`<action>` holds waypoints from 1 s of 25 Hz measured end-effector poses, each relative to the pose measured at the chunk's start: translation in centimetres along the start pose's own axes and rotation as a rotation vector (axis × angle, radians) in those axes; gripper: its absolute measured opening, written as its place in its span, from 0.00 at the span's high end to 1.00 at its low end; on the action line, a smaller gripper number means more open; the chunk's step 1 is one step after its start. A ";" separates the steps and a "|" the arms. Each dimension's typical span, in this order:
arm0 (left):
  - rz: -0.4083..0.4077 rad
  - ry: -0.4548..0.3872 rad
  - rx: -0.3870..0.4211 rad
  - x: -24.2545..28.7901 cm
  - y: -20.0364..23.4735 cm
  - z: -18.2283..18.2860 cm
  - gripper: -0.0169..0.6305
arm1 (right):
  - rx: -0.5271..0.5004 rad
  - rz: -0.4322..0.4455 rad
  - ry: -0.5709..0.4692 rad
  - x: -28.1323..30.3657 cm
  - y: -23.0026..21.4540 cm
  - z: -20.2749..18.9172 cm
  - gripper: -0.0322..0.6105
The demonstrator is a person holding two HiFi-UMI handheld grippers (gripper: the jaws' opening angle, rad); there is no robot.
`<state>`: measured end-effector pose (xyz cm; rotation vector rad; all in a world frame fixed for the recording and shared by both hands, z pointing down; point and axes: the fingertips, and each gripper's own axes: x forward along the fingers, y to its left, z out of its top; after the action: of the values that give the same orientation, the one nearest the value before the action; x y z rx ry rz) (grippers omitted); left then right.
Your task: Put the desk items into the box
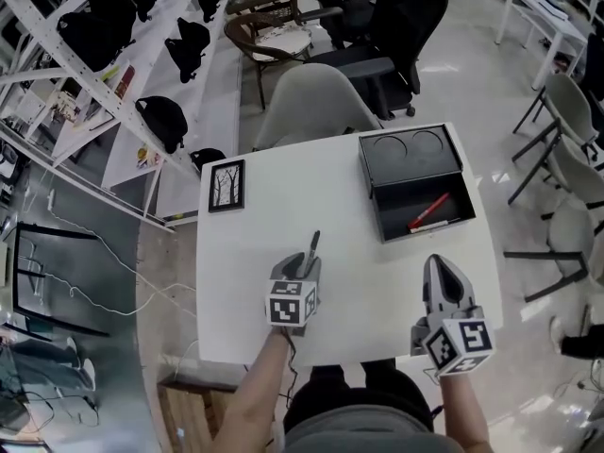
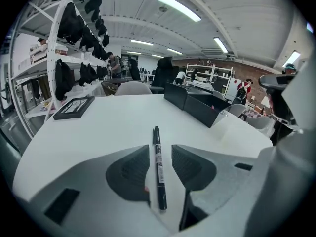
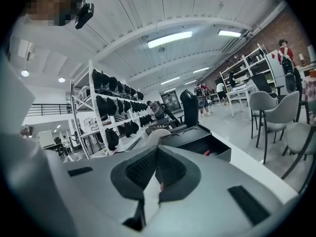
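A black pen (image 1: pixel 312 246) (image 2: pixel 158 162) lies on the white table (image 1: pixel 255 253), pointing away from me. My left gripper (image 1: pixel 306 260) (image 2: pixel 160 149) is open and straddles it, with a pad on either side and a small gap showing on the right. The black box (image 1: pixel 377 217) (image 2: pixel 197 107) (image 3: pixel 197 142) stands open at the table's far right, its lid folded back. A red pen (image 1: pixel 429 211) (image 3: pixel 206 152) lies inside. My right gripper (image 1: pixel 436 262) (image 3: pixel 157 149) is shut and empty near the front right edge, pointing toward the box.
A black-framed picture (image 1: pixel 226 185) (image 2: pixel 74 107) lies flat at the table's far left. A grey chair (image 1: pixel 311 102) stands behind the table, and shelves with black hats (image 1: pixel 160 121) run along the left. More chairs (image 1: pixel 566 149) stand to the right.
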<state>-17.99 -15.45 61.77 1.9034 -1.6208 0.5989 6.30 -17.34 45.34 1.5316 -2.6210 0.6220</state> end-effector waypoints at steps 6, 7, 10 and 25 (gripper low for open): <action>0.024 0.061 0.023 0.5 0.1 -0.5 0.76 | 0.008 0.026 0.014 0.7 -0.2 -0.1 0.95; 0.026 0.072 0.027 0.6 0.1 -0.6 0.76 | 0.009 0.029 0.015 0.9 -0.2 0.0 0.94; 0.034 0.110 0.036 0.9 0.1 -0.8 0.76 | 0.010 0.037 0.015 1.3 -0.4 0.3 0.95; 0.029 0.160 0.013 0.9 0.6 -1.1 0.82 | 0.020 0.054 0.028 2.7 -1.0 0.6 0.95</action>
<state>-18.38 -15.48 63.24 1.7950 -1.5478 0.7550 5.84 -20.23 45.73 1.4505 -2.6522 0.6704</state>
